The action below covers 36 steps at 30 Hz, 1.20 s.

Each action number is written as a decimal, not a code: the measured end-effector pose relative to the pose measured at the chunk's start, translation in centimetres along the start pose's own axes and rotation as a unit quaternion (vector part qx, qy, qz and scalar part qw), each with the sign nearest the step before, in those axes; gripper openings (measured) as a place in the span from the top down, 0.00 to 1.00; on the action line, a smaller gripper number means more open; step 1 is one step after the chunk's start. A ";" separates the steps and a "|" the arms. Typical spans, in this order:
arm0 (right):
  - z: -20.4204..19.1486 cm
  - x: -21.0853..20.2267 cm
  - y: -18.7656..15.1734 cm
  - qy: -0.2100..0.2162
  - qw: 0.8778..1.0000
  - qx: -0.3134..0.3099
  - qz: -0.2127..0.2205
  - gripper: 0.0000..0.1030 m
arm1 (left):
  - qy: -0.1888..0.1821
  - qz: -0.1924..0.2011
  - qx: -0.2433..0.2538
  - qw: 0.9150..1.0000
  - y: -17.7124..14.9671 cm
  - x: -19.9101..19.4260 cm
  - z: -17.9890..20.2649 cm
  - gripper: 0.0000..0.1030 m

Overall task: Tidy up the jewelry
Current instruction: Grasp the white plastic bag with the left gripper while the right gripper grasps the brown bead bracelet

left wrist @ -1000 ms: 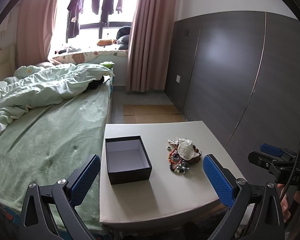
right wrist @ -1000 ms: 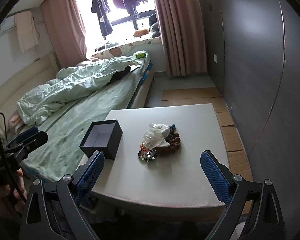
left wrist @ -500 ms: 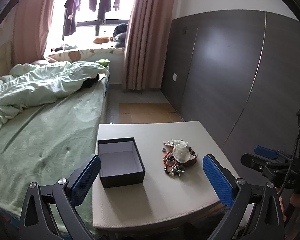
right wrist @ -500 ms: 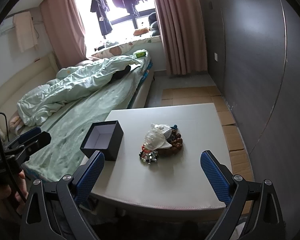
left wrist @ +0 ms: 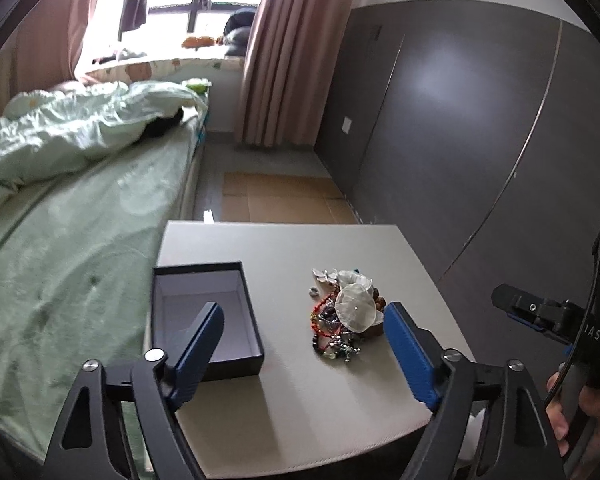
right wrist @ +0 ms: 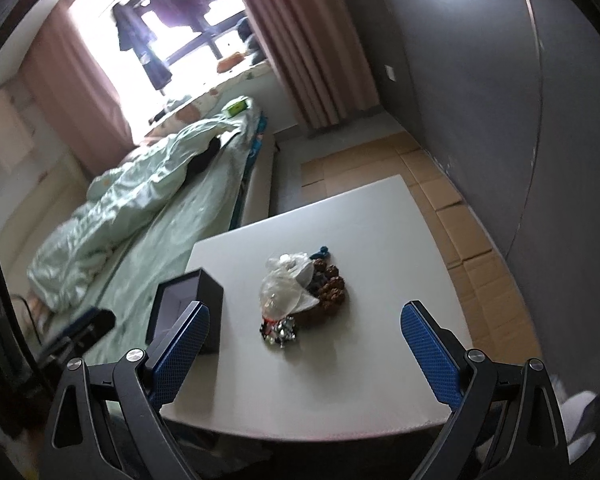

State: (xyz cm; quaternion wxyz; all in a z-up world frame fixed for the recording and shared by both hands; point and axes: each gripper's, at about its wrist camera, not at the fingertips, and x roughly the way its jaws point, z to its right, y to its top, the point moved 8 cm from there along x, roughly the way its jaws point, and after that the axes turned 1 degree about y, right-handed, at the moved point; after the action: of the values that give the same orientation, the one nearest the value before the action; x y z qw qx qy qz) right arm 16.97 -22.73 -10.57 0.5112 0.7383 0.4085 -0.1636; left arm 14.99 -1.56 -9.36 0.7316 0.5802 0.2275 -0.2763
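One messy jewelry pile [left wrist: 342, 318] sits around the middle of the grey table [left wrist: 300, 400]: red and dark bead strands, chunky brown beads, some shiny silver bits at the near end, and a crumpled clear plastic bag [right wrist: 286, 290] on top of it all. To its left, well apart, there's a black box [left wrist: 204, 316] with the lid off and a pale lining, parked near the table's left edge right along the bed [left wrist: 72, 248].

The left gripper [left wrist: 300, 344] is spread wide and holding nothing, hanging over the near half of the table with the pile between its blue pads. Right gripper [right wrist: 302, 346] is the same deal, wide apart, pile sitting ahead between the fingers. There's bare tabletop in front of and to the right of the pile, with cardboard sheets [right wrist: 452, 200] on the floor beyond.
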 end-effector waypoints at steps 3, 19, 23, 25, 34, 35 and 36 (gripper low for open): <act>0.6 1.2 0.2 -0.001 1.000 0.019 -0.012 0.08 | -0.014 -0.018 -0.009 1.000 -0.1 1.6 0.3 0.29; 3.3 7.9 0.7 0.007 0.990 0.124 -0.061 0.21 | -0.077 -0.120 -0.034 0.989 -1.5 11.1 3.6 0.34; 4.2 9.5 0.0 0.004 0.986 0.149 -0.078 0.27 | -0.086 -0.145 -0.057 0.984 -2.3 13.0 3.5 0.34; 4.6 10.3 -0.4 0.007 0.983 0.163 -0.088 0.31 | -0.094 -0.155 -0.069 0.981 -2.7 13.8 3.6 0.34; 4.8 13.0 -1.8 0.027 0.969 0.215 -0.117 0.40 | -0.088 -0.168 -0.087 0.978 -3.3 15.2 3.7 0.94; 4.9 13.4 -2.1 0.024 0.967 0.221 -0.122 0.45 | -0.086 -0.160 -0.089 0.979 -3.0 14.9 3.6 0.96; 5.0 13.5 -2.2 0.024 0.966 0.225 -0.125 0.47 | -0.085 -0.152 -0.090 0.981 -2.8 14.6 3.5 0.96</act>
State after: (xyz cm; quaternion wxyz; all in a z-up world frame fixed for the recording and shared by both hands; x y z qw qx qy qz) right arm 24.43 -20.98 -23.03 0.2972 0.7810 0.4627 -0.2960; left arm 24.03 -7.48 -20.15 0.7467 0.4453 0.2741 -0.4112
